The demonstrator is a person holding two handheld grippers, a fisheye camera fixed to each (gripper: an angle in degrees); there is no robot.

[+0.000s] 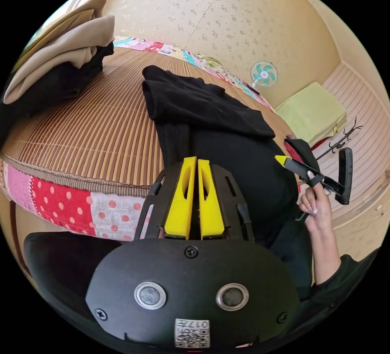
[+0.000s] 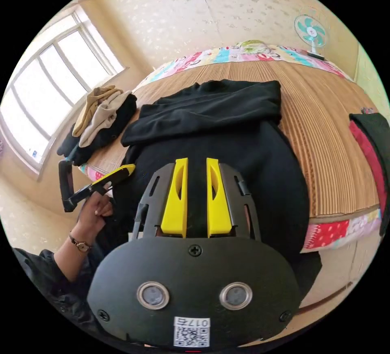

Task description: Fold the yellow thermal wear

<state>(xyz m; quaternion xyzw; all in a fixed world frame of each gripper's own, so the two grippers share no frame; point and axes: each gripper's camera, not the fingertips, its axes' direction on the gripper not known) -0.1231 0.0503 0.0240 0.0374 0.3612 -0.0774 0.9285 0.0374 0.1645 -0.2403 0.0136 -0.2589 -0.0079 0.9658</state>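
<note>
A black garment (image 1: 227, 155) (image 2: 227, 138) lies spread on the bamboo mat, its top part folded over in a thick band. My left gripper (image 1: 197, 163) hovers over its near edge with the jaws pressed together and no cloth visibly pinched. It also appears at the garment's left edge (image 2: 122, 172), held by a hand. My right gripper (image 2: 197, 162) hangs above the garment's middle, jaws a little apart. A hand holds the right gripper (image 1: 282, 160) at the garment's right edge. A mustard-yellow garment (image 2: 92, 104) lies on top of a clothes pile.
The bamboo mat (image 1: 93, 126) (image 2: 329, 126) covers a bed with a patchwork sheet (image 1: 69, 203). A pile of beige and black clothes (image 1: 61, 65) (image 2: 103, 122) sits at one corner. A fan (image 1: 264, 73) (image 2: 310, 31), a window (image 2: 53, 85) and a pale green folded cover (image 1: 313, 112) stand around the bed.
</note>
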